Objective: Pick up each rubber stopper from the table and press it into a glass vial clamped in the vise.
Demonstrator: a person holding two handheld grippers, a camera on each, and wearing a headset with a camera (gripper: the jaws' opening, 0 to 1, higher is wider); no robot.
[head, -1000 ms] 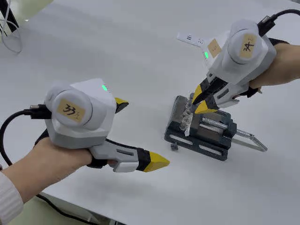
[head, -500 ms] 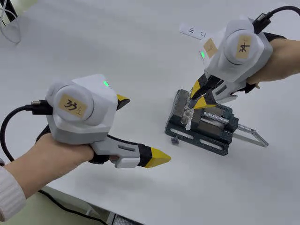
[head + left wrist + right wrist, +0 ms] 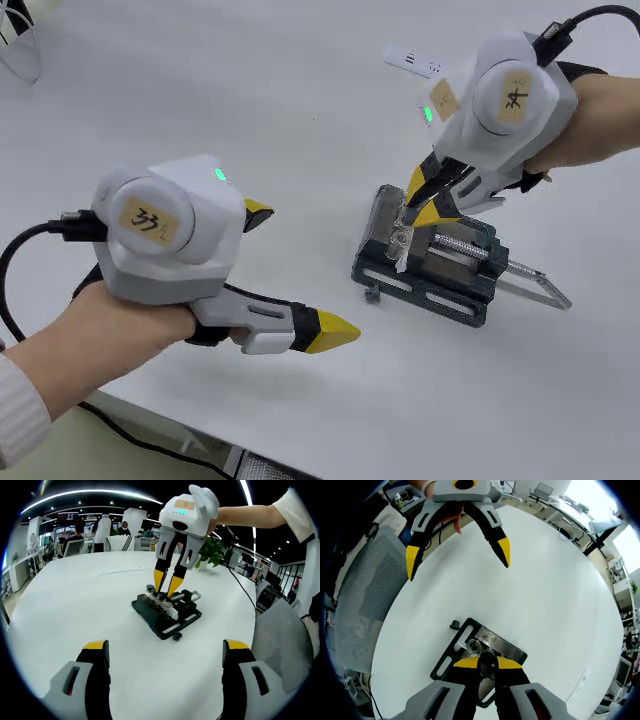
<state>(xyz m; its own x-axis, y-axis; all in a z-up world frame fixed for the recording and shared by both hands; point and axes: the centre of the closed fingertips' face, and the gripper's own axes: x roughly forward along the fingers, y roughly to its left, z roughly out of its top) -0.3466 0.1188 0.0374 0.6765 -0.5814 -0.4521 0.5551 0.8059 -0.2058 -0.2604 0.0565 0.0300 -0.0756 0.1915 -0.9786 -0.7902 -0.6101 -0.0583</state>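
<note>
Right gripper — fingers pinched on a stopper just over the upright vial in the vise; left gripper gapes empty, well apart.

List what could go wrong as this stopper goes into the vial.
The right gripper pinches the stopper by its tips over the glass vials; pressed off-centre, it may slip out or chip glass. The left gripper is open, away from the vise, so a hard push might shift the vise.
</note>
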